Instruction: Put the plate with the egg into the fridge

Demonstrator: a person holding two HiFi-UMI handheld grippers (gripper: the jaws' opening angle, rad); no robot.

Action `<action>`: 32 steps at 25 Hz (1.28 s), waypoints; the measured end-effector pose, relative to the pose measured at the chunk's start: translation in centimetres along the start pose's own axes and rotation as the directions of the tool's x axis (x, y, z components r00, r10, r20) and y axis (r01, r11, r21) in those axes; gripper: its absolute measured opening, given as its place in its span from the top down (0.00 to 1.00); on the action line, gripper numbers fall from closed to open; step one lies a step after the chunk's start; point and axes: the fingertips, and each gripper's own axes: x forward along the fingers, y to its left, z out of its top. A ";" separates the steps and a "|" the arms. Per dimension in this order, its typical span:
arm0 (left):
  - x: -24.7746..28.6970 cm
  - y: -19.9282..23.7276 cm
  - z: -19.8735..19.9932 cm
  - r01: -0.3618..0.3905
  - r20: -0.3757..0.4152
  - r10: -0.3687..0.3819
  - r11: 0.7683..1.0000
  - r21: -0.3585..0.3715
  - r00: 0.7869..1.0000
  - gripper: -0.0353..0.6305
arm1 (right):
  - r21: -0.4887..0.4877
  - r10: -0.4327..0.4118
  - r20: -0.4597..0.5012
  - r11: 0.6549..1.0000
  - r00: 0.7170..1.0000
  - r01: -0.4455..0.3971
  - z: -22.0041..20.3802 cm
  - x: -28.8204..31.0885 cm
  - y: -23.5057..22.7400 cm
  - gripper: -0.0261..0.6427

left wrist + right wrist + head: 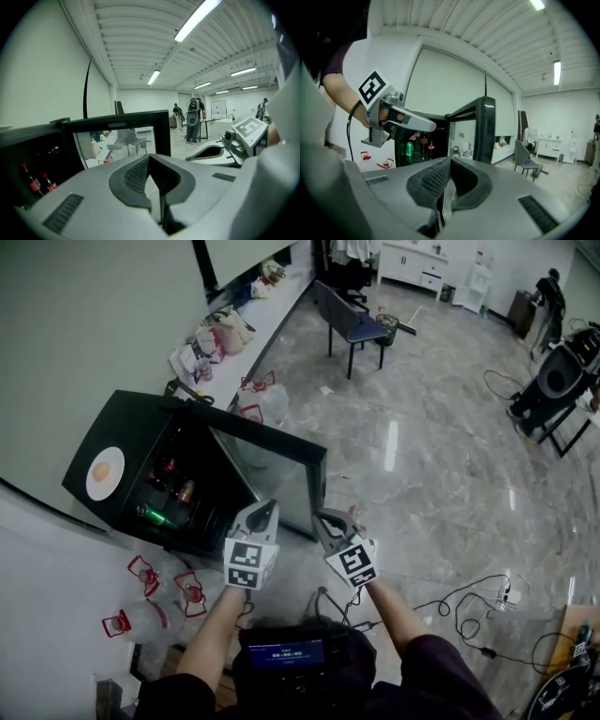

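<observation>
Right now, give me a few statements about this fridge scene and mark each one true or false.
1. The plate with the egg lies on top of the fridge. True.
2. The fridge is closed. False: its door stands open.
3. One gripper holds the plate. False: the left gripper and the right gripper both have their fingers shut on nothing.
4. A green can is inside the fridge. True.

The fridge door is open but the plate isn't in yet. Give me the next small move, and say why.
Probably open the left gripper and reach for the rim of the plate with the egg. It sits on top of the mini fridge, whose glass door stands open, while the left and the right gripper are both shut on nothing.
</observation>
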 end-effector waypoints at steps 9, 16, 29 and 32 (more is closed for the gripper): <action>-11.0 13.9 4.0 -0.175 -0.054 0.189 0.964 0.199 0.980 0.93 | -0.286 0.230 0.131 0.940 0.964 -0.186 11.5 7.4 8.2 0.95; -19.5 25.3 5.3 -0.277 -0.107 0.314 0.923 0.267 0.943 0.93 | -0.581 0.343 0.138 0.788 0.929 -0.204 19.0 14.1 16.8 0.95; -24.1 44.7 1.9 -0.191 -0.320 0.251 0.960 0.205 0.914 0.93 | -0.877 0.414 -0.020 0.431 0.910 -0.215 25.0 25.1 27.2 0.90; -23.7 46.5 0.0 -0.153 -0.401 0.194 0.979 0.133 0.895 0.90 | -0.899 0.411 -0.079 0.365 0.908 -0.243 24.2 25.9 27.6 0.83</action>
